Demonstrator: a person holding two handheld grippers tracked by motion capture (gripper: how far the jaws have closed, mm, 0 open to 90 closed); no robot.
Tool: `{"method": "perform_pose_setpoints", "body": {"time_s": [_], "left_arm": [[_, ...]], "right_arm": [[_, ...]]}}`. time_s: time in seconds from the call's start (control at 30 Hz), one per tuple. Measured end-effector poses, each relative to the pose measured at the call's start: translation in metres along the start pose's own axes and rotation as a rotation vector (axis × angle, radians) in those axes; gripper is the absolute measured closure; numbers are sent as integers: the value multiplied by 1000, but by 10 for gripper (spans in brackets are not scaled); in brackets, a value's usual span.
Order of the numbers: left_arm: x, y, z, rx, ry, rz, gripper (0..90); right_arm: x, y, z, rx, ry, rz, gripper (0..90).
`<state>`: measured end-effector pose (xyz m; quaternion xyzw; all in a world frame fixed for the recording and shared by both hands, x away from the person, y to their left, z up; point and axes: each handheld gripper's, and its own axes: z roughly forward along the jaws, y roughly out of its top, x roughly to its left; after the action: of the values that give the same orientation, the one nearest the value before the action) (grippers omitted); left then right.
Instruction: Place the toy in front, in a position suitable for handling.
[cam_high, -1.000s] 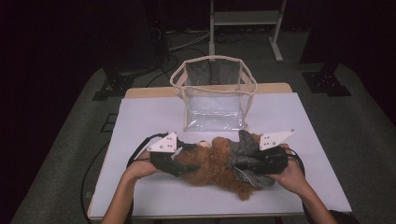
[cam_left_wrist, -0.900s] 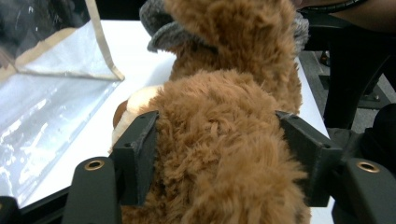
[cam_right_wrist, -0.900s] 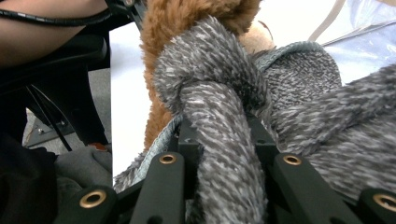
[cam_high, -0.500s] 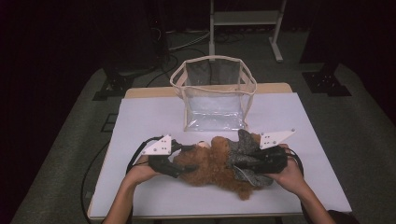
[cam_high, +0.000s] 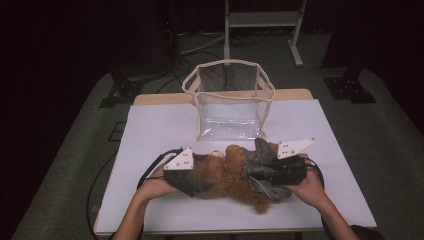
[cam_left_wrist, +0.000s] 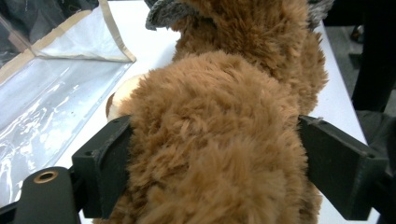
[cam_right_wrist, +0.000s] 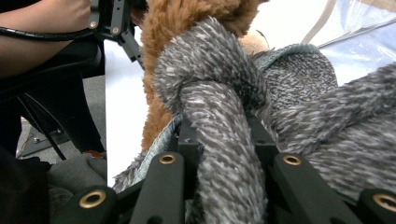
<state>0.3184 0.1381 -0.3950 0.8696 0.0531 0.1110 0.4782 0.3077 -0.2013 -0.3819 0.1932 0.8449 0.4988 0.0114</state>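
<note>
A brown plush toy (cam_high: 227, 175) lies across the near half of the white desk (cam_high: 160, 125), lengthwise from left to right, partly wrapped in grey knitted cloth (cam_high: 260, 160). A clear bag with a beige rim (cam_high: 227, 102) stands just behind it, toward the far edge.

The left gripper (cam_high: 192, 172) sits at the toy's left end, held low over the desk by the person's left hand (cam_high: 152, 185). In the left gripper view its two black fingers (cam_left_wrist: 105, 158) stand on either side of a thick bulge of brown fur (cam_left_wrist: 215, 140). The fur fills the whole gap and brushes both inner faces, yet it bulges out freely rather than being squeezed. The jaws have just been opening, with the plush between them, so the grip there is released and the fingers stand open around the toy.

The right gripper (cam_high: 260, 175) sits at the toy's right end in the right hand (cam_high: 310, 187). In the right gripper view its fingers (cam_right_wrist: 187, 140) are closed tightly on a rolled fold of the grey cloth (cam_right_wrist: 215, 130), which rises between them and curls over the top. Brown fur shows just behind that fold, and the left gripper appears farther off at the upper left.
</note>
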Motion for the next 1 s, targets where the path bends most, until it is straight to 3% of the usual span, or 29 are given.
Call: {"method": "perform_pose_setpoints", "body": {"time_s": [0.1, 0.27, 0.43, 0.57, 0.67, 0.8, 0.9, 1.0], "left_arm": [[1, 1, -4, 14, 0, 10, 287], [0, -1, -6, 24, -11, 0, 315], [0, 2, -7, 29, -25, -18, 326], [0, 4, -6, 43, -21, -23, 317], [-2, 5, -6, 63, -20, -11, 308], [-1, 4, -6, 58, -24, -13, 304], [-2, 3, -7, 57, -25, -7, 305], [-3, 4, -7, 47, -26, -17, 308]], "right_arm": [[3, 7, -1, 14, -9, -11, 727], [6, 15, -3, 34, 3, -42, 730], [-16, 9, -22, 10, -6, 22, 734], [-38, 8, -38, 23, -62, 87, 734], [-45, 17, -44, 32, -97, 100, 734], [-35, 32, -34, 45, -71, 49, 732], [-32, 35, -19, 88, -60, 21, 728], [-43, 28, -20, 88, -63, 60, 728]]}}
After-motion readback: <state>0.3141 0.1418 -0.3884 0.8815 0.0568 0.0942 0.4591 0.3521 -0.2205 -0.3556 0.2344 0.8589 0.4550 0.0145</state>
